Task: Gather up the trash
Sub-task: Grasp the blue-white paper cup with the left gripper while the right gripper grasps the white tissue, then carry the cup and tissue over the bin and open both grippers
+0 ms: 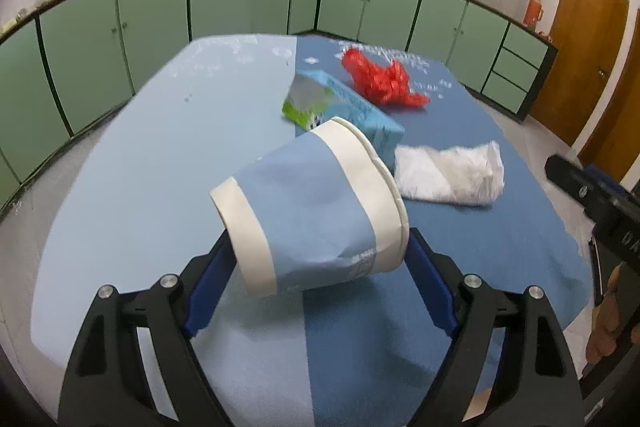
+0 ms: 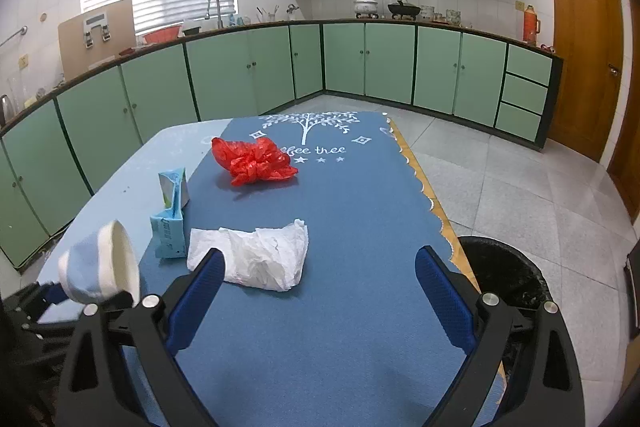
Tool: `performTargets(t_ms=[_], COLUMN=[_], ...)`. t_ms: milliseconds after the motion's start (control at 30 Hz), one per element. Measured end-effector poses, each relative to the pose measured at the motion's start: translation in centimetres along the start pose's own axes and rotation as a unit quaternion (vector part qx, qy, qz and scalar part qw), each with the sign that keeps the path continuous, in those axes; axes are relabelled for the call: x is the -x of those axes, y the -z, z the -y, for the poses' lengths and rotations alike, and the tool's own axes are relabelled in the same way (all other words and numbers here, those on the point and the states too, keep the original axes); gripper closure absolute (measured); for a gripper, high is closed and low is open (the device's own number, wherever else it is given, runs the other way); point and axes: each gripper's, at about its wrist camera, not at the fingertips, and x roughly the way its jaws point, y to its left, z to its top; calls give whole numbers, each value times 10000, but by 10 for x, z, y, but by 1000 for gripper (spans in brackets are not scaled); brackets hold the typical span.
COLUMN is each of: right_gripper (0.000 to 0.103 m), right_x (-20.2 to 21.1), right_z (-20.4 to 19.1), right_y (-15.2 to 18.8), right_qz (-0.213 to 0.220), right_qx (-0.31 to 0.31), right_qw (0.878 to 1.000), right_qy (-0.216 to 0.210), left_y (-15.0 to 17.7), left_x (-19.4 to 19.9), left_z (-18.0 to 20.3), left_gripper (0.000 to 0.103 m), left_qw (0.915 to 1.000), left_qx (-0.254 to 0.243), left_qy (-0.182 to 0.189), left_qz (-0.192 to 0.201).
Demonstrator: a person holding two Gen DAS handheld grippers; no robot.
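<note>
From the left wrist we see the left jaws clamped on a paper cup (image 1: 316, 203), one pad on its base and the other at its rim. The cup is tipped on its side, above the bench (image 1: 140, 167). Beyond it lie a carton (image 1: 360, 111), a red bag (image 1: 380, 79) and a tissue (image 1: 448, 175).

From the right wrist we see the right jaws spread wide and holding nothing. They sit over the bench, with the tissue just ahead of the left finger. A black bin (image 2: 504, 267) stands on the floor beside the bench.
</note>
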Motion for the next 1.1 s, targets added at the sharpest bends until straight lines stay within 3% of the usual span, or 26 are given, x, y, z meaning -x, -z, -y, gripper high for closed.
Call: performTargets(t_ms=[300,400,500,567,600,667,733,1100], right_gripper=[10,14,26,51,59,89,101,102], right_x=[-24,-36,-48,-53,-56,-59,-59,-20], right_z=[-1,-5,-8,-9,-8,-7,-7,22], right_y=[-1,-2,0,1,2,4,6,-15], right_qz=[-222,-341,-526,-643,-717,-822,-836,-267], right_qx=[16,74,92,71,67,69,66,-258], right_qw=[9998,9994,9985,9977,9971,9961,9959,9989], right_qy=[-5,-43,-109,-203,-256,-327,-338,-299], left_y=[-12,-17,-20,-20,-21,-21,-22,-36], left_x=[7,6,2,1,0,0,0,15], left_z=[2,2,1,1,1,2,2,22], left_gripper=[23,23,23,23,23,23,23,23], left_qw=[9995,9993,9993,9992,9992,9992,9991,9976], left_qx=[-90,-82,-65,-73,-73,-69,-75,-243], left_qy=[-99,-125,-158,-182,-191,-201,-206,-103], left_qz=[292,350,345,342,339,345,357,647])
